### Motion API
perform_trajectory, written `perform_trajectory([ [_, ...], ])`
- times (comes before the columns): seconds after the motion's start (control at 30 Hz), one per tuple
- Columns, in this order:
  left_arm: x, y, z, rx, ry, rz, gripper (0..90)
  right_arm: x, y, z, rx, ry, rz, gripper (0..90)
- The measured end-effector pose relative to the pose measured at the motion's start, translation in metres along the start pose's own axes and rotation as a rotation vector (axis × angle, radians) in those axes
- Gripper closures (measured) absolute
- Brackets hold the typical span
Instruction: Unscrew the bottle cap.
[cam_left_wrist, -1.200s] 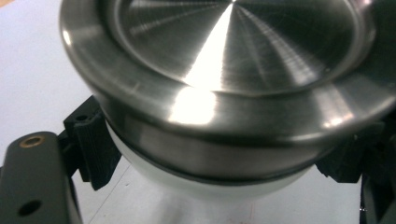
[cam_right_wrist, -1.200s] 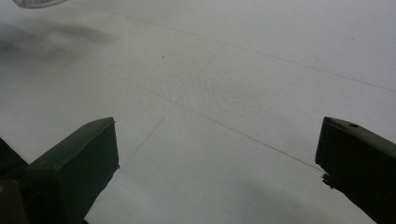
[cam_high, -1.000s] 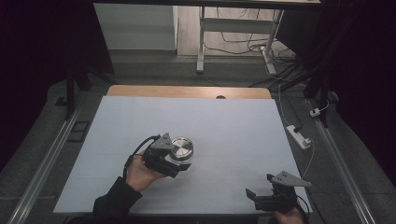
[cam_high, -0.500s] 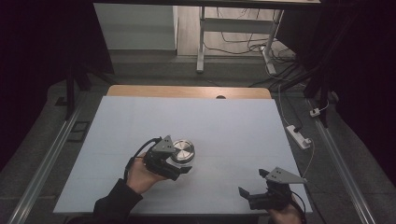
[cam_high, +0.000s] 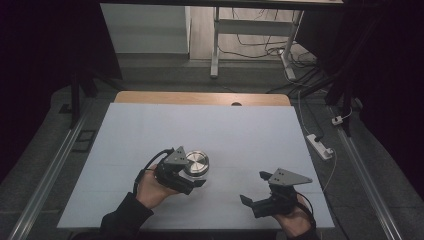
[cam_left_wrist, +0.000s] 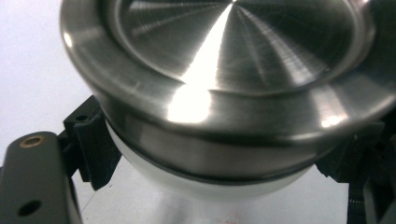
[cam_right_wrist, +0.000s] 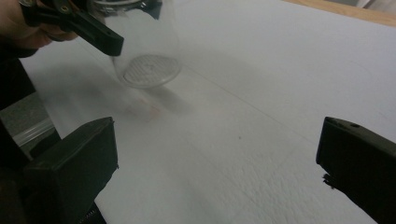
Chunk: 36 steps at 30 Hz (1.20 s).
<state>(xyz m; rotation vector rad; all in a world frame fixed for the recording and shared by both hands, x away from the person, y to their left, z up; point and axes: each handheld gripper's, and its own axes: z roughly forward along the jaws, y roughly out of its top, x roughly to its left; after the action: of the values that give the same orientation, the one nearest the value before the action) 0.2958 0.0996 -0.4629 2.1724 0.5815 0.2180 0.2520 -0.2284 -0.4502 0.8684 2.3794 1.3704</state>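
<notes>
A clear jar with a shiny steel lid (cam_high: 196, 163) sits between the jaws of my left gripper (cam_high: 196, 176), just left of the table's middle. In the left gripper view the lid (cam_left_wrist: 233, 70) is close up, and black ribbed pads (cam_left_wrist: 93, 140) press the jar below the rim on both sides. The right gripper view has the jar (cam_right_wrist: 147, 51) at the upper left, its patterned bottom a little above its shadow on the white sheet, with a jaw of the left gripper (cam_right_wrist: 93, 32) across it. My right gripper (cam_high: 254, 187) is near the front right, open, nothing between its jaws (cam_right_wrist: 215, 163).
The white sheet (cam_high: 225, 130) covers the table, leaving a wooden strip (cam_high: 200, 98) along the far edge. A white power strip (cam_high: 320, 146) lies on the floor to the right. Metal rails (cam_high: 50, 175) run along both sides of the table.
My right gripper has moved left and risen a little, nearer the jar. The left hand and the jar have stayed put.
</notes>
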Motion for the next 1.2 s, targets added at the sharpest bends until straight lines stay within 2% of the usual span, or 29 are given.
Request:
perform_trajectory([
  [0.2,0.000,0.000,0.001,0.000,-0.005,0.001,15.5,0.001,0.010,0.008,0.006,0.013,-0.006,0.0],
  [0.27,0.000,0.000,0.001,0.000,-0.008,0.000,15.5,0.002,0.015,0.011,0.009,0.026,-0.007,0.0],
  [0.33,0.000,0.000,0.002,-0.001,-0.009,-0.001,15.5,0.003,0.024,0.017,0.011,0.063,-0.003,0.4],
  [0.4,0.000,-0.001,0.002,-0.002,-0.011,-0.002,15.5,0.004,0.027,0.020,0.012,0.068,-0.007,0.4],
  [0.7,0.000,-0.001,0.002,-0.004,-0.008,-0.001,15.5,0.010,0.052,0.042,0.035,0.046,-0.030,0.0],
  [0.83,0.000,-0.001,0.003,-0.004,-0.009,0.000,15.5,0.015,0.063,0.049,0.037,0.033,-0.057,0.0],
  [1.0,0.000,-0.001,0.004,0.002,-0.008,0.002,15.5,0.020,0.075,0.055,0.033,0.053,-0.061,0.0],
  [1.2,0.000,-0.002,0.007,0.005,-0.008,-0.003,15.5,0.026,0.083,0.066,0.051,0.069,-0.077,0.0],
])
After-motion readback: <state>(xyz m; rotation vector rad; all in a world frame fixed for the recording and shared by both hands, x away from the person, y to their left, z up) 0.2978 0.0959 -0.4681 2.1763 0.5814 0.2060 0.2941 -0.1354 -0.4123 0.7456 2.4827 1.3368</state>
